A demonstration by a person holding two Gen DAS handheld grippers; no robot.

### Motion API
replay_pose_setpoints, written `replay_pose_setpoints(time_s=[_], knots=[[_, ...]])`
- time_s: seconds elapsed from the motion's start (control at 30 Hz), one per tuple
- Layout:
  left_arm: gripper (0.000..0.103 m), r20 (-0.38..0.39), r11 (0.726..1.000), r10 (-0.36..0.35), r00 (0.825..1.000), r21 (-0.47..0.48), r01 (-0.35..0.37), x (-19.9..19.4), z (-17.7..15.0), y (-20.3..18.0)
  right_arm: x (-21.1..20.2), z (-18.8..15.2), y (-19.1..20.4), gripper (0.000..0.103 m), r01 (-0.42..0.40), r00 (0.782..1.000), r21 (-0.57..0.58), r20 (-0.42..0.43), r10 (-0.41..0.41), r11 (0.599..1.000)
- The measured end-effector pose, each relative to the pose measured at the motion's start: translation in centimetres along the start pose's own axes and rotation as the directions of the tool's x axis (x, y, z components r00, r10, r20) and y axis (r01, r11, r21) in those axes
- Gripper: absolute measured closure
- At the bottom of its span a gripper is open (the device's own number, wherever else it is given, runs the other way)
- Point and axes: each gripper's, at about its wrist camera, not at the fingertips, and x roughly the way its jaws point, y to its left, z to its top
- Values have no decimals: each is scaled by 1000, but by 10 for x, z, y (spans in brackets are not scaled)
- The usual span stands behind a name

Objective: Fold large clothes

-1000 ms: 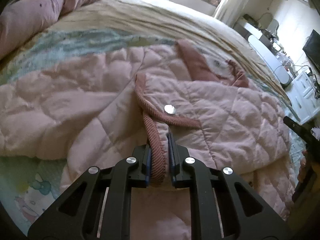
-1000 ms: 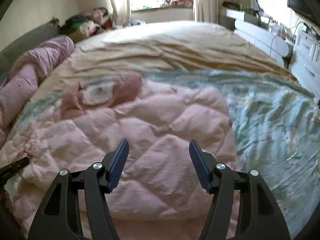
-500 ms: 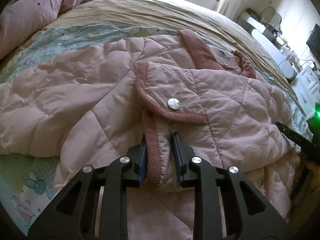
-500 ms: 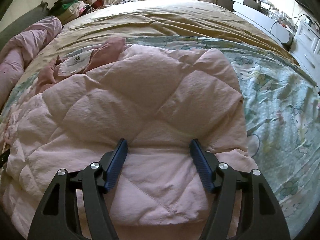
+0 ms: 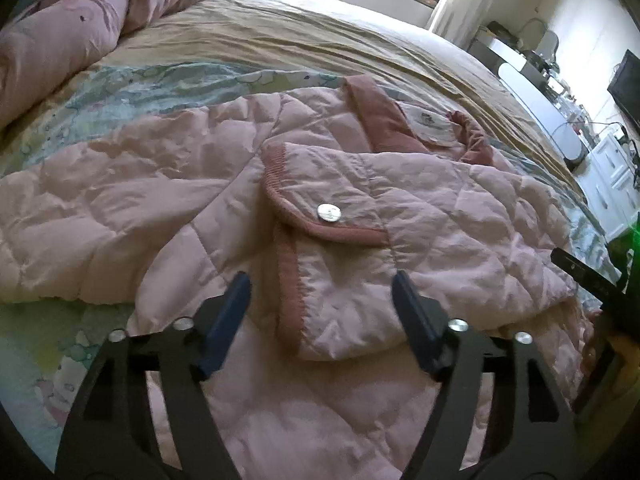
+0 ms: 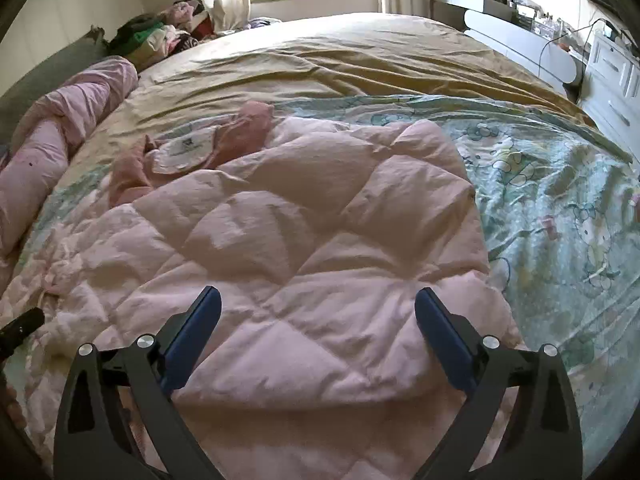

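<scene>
Left claw [image 5: 320,320] is spread wide, nothing between the jaws, hovering just over the ribbed dusty-rose cuff [image 5: 289,300] of the sleeve. Right claw [image 6: 318,336] is likewise wide apart and empty, above the near hem area.

The pale pink quilted puffer jacket [image 6: 304,240] lies flat on the bed, on the mint cartoon-print sheet [image 6: 560,216]. Its sleeve [image 5: 360,248] is laid across the body, cuff toward the near edge, probably so the jacket narrows into a rectangle before the next fold. The silver snap button [image 5: 329,213] sits on the sleeve tab, facing up.

Right side of the jacket in the right wrist view looks already turned in, giving a straight edge along the sheet.

Further out: dusty-rose collar with white neck label [image 5: 430,128], pointing away, so a hem-to-collar fold would go far-ward. Beyond that, tan bedspread [image 6: 340,56]; rolled pink duvet [image 6: 52,148] at far left, out of the way.

Judgement: sleeves in, lengthwise fold not yet done.
</scene>
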Motion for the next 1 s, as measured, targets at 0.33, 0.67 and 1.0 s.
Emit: replay_pose_setpoints(time_s=[0.33, 0.67, 1.0], knots=[[9, -7, 999, -8, 1000, -35, 7, -15, -3, 0, -39, -4, 13, 4, -67, 997, 17, 49, 66, 998], [9, 49, 997, 59, 997, -51, -56, -47, 0, 17, -74, 0, 64, 4, -157, 982, -53, 97, 162, 986], [9, 106, 987, 155, 982, -64, -149, -82, 7, 48, -97, 7, 137, 4, -230, 960, -150, 126, 249, 962]])
